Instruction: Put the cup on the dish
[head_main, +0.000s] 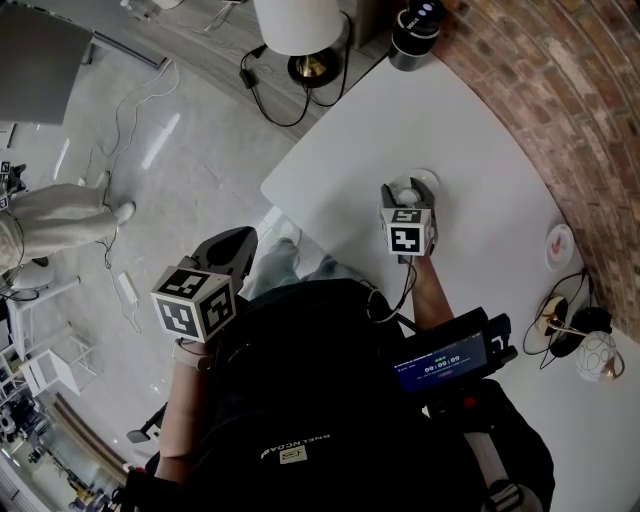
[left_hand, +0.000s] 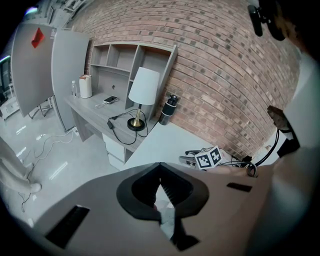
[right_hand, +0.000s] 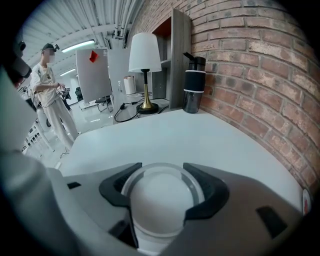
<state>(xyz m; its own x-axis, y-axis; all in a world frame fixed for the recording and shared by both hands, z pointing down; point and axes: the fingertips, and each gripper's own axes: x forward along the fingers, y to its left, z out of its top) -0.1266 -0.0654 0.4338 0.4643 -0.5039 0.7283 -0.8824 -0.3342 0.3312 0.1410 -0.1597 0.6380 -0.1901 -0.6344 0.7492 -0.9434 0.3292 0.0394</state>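
Cup (right_hand: 160, 205) sits clamped between the jaws of the right gripper (right_hand: 164, 187), over the white table (head_main: 470, 130). We judge the side grip is meant to keep it upright for carrying. The dish (head_main: 559, 245) lies well apart, between 3 and 4 o'clock in the head view. The left gripper (left_hand: 160, 170) is closed, empty and off the table, apparently idle. We cannot tell whether the cup's base touches the table.
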